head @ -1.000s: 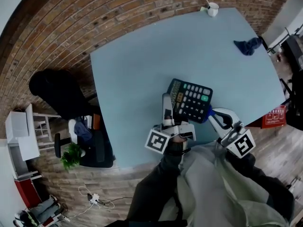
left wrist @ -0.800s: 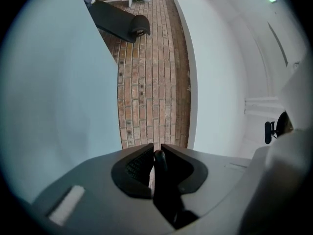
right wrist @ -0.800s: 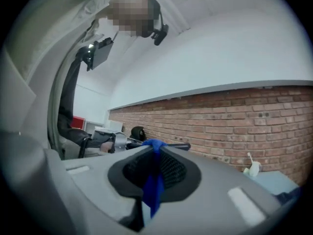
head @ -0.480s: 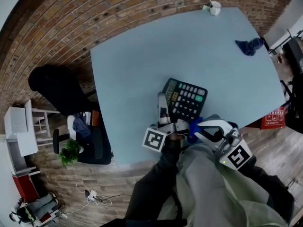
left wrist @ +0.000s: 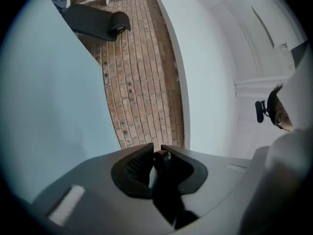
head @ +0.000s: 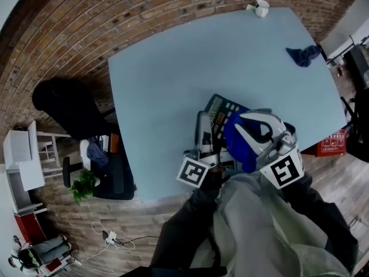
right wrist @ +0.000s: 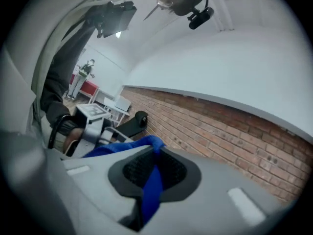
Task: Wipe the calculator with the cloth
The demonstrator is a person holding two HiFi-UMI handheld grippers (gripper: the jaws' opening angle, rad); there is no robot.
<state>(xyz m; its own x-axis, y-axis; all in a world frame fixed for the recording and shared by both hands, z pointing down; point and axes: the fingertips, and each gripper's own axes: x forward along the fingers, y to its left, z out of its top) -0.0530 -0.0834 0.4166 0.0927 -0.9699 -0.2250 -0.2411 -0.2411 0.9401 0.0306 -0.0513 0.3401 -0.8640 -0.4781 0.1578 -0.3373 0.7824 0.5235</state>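
Observation:
The dark calculator (head: 221,107) is tilted up off the light blue table (head: 173,68), near its front edge. My left gripper (head: 203,126) is shut on the calculator's left edge; in the left gripper view the dark edge (left wrist: 161,180) sits pinched between the pads. My right gripper (head: 245,133) is shut on a blue cloth (head: 235,146) and hovers over the calculator's right part, hiding most of its keys. In the right gripper view the blue cloth (right wrist: 152,180) runs out between the jaws toward the left gripper's marker cube (right wrist: 93,109).
A white cup (head: 260,8) with a spoon stands at the table's far edge. A second dark blue cloth (head: 302,56) lies at the far right corner. A black chair (head: 63,105) stands left of the table, a red object (head: 333,143) off its right edge.
My right gripper rose and swung left with the blue cloth, rolling as it went, and now covers the calculator's right side. The left gripper kept its hold and barely moved.

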